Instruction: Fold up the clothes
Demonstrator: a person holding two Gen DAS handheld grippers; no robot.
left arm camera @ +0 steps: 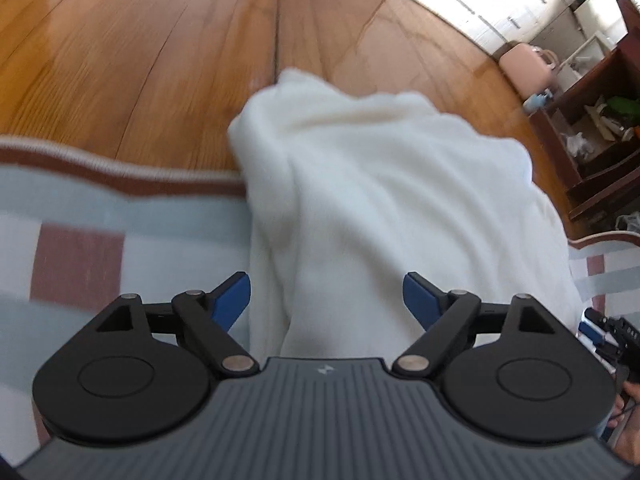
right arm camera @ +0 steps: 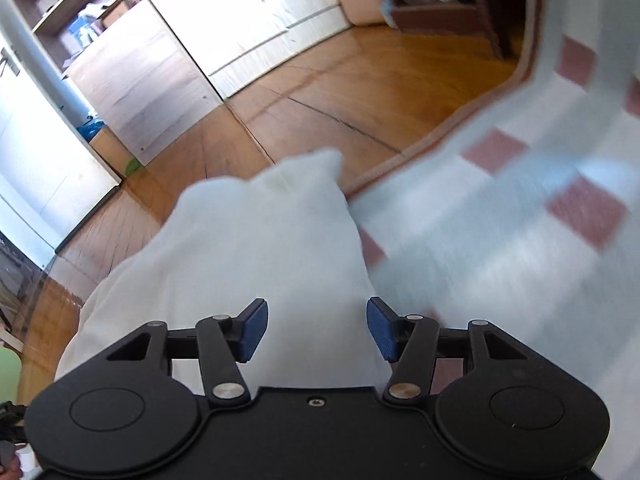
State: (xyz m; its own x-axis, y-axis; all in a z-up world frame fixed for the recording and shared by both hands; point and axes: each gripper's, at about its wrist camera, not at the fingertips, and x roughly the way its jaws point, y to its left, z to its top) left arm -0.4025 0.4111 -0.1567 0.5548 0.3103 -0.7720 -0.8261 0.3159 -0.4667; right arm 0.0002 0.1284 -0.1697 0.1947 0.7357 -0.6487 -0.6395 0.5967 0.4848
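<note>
A white fleece garment (left arm camera: 384, 184) lies rumpled, partly on a checked rug (left arm camera: 80, 216) and partly on the wooden floor. My left gripper (left arm camera: 327, 300) hovers over its near end, blue pads spread wide apart and touching nothing. In the right wrist view the same white garment (right arm camera: 260, 248) runs forward from under my right gripper (right arm camera: 316, 330). The right jaws stand apart above the cloth and nothing is pinched between them. At the lower right of the left wrist view I see the other gripper (left arm camera: 604, 332) and a hand (left arm camera: 628, 400).
The rug (right arm camera: 500, 208), pale blue and white with reddish squares and a brown border, covers the floor to the right. Wooden floor (left arm camera: 160, 40) stretches beyond. A dark wooden shelf unit (left arm camera: 592, 120), a pink box (left arm camera: 524, 68) and pale cabinets (right arm camera: 256, 12) line the far side.
</note>
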